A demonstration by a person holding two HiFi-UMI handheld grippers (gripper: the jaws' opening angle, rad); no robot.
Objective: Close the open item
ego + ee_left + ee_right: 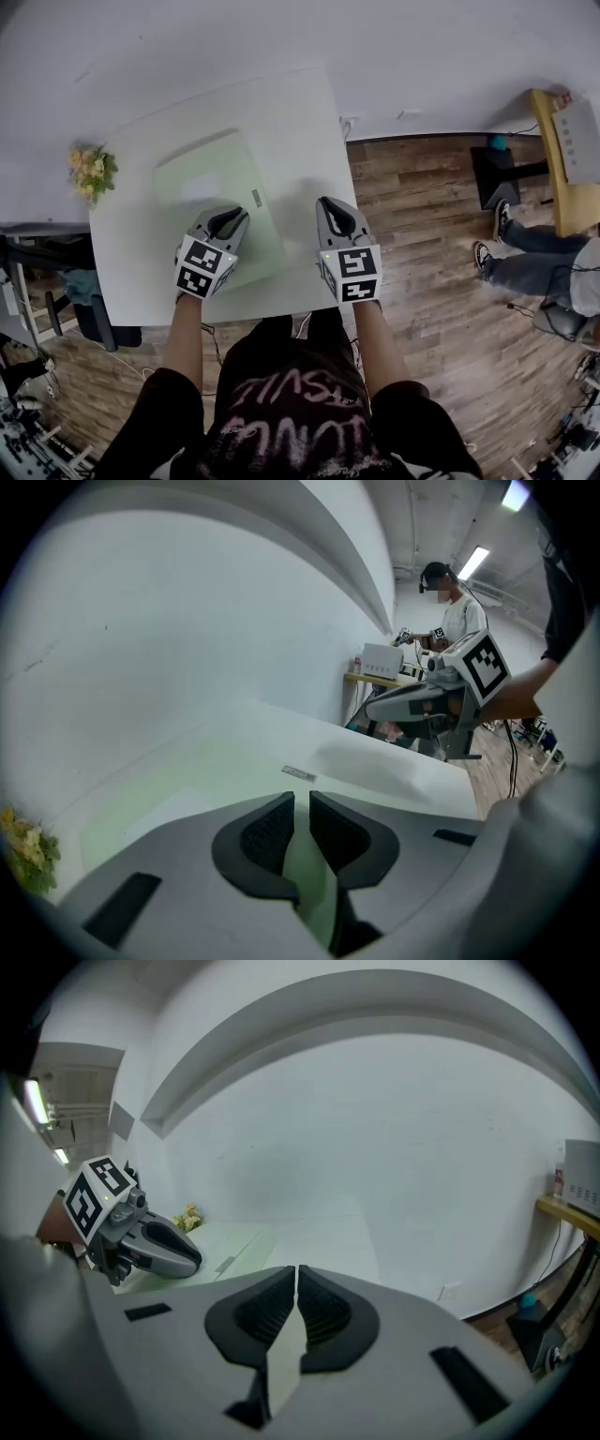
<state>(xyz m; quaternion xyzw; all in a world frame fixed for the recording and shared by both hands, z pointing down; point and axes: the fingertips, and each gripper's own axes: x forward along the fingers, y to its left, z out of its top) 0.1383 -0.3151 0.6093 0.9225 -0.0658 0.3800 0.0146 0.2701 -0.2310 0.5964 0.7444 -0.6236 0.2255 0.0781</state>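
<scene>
A flat pale green case [214, 186] lies on the white table [300, 122] with its lid down and a small grey label [256, 198] near its right edge. My left gripper [228, 217] hovers over the case's near right part, its jaws together with nothing between them. My right gripper [333, 204] hangs just right of the case over bare table, also shut and empty. The left gripper view shows the case [178, 794] and label [299, 774] ahead of the jaws [302, 799], and the right gripper [422, 700] beyond. The right gripper view shows its jaws [296, 1271], the left gripper [155, 1246] and the case [230, 1241].
A small bunch of flowers [91, 172] stands at the table's left edge. A white wall runs behind the table. To the right on the wooden floor [422, 234] a person sits [534, 262] by a wooden desk [553, 159]. A dark chair [56, 272] stands left.
</scene>
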